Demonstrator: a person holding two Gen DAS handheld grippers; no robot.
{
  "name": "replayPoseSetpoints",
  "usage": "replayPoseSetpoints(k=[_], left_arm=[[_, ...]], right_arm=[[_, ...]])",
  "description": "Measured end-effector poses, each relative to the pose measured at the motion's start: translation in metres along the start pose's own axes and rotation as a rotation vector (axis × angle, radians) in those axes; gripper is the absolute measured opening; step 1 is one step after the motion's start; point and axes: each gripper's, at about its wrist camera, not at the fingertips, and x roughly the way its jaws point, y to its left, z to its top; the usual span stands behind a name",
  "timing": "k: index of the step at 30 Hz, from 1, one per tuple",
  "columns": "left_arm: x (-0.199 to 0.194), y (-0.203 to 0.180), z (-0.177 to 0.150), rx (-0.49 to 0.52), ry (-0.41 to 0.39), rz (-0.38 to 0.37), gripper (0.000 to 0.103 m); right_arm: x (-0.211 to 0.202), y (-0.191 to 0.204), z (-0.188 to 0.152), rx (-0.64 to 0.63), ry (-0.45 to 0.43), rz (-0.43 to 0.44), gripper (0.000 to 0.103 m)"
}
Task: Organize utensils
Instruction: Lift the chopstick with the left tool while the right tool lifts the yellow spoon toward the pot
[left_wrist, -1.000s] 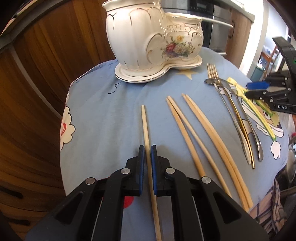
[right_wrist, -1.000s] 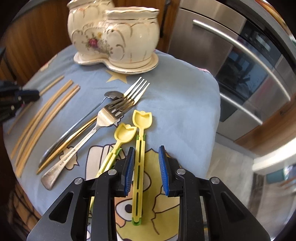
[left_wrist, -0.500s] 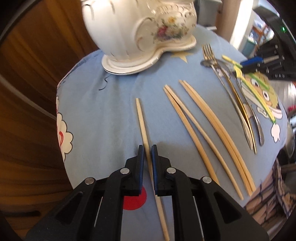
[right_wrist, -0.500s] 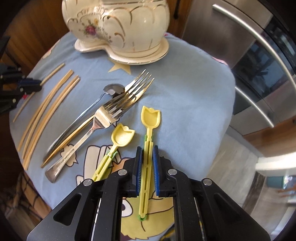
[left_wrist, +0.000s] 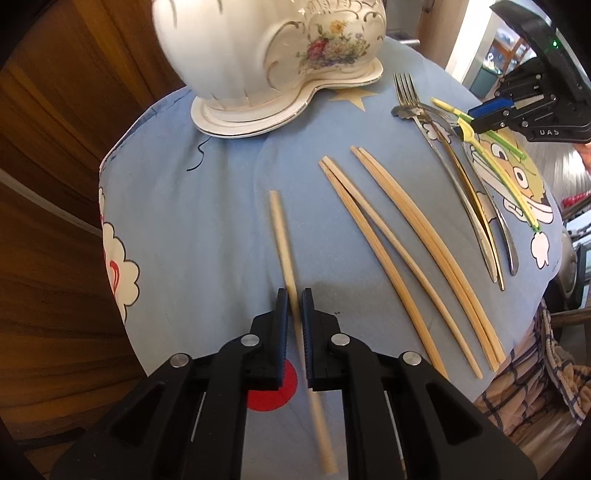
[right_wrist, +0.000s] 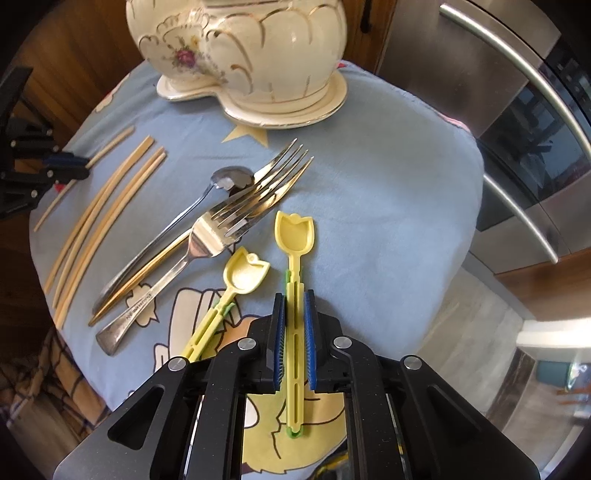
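Cloth (left_wrist: 207, 221): I see blue fabric with cartoon prints under everything.
Holder (left_wrist: 273, 55): my cream floral ceramic caddy stands at 12 o'clock.
Left gripper (left_wrist: 294, 295): I have it clamped on a single chopstick (left_wrist: 282, 243), which runs toward 12 o'clock.
Right gripper (right_wrist: 294, 295): I have it clamped on the yellow tulip spoon (right_wrist: 294, 236), bowl at 12 o'clock.
Forks (right_wrist: 236, 214): stacked with a teaspoon (right_wrist: 229, 177), at 10 o'clock of my right gripper.
Loose chopsticks (left_wrist: 413, 236): four, at 2 o'clock of my left gripper.
Second yellow spoon (right_wrist: 243, 273): lying at 10 o'clock, just beside my right gripper.
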Motion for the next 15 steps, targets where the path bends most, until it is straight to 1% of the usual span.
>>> replayPoseSetpoints(k=[2, 5, 9, 10, 12, 13, 15], left_arm=[[-0.002, 0.003, -0.008, -0.011, -0.012, -0.005, 0.005], [-0.005, 0.010, -0.016, -0.029, -0.031, -0.006, 0.005], [-0.021, 0.019, -0.028, -0.063, -0.091, -0.002, 0.005], [-0.029, 0.022, -0.031, -0.076, -0.118, -0.006, 0.005], [-0.045, 0.027, -0.032, -0.102, -0.175, -0.011, 0.005], [-0.057, 0.030, -0.033, -0.122, -0.222, -0.016, 0.005], [-0.073, 0.033, -0.033, -0.147, -0.288, -0.022, 0.005]], right_arm=[[-0.003, -0.005, -0.002, 0.016, -0.025, -0.006, 0.011], [-0.012, -0.013, -0.003, 0.040, -0.071, 0.014, 0.011], [-0.029, -0.023, -0.006, 0.078, -0.151, 0.033, 0.011], [-0.037, -0.026, -0.006, 0.094, -0.190, 0.044, 0.011], [-0.048, -0.028, -0.006, 0.114, -0.240, 0.052, 0.011], [-0.056, -0.030, -0.005, 0.125, -0.279, 0.061, 0.011], [-0.070, -0.030, -0.003, 0.147, -0.346, 0.081, 0.011]])
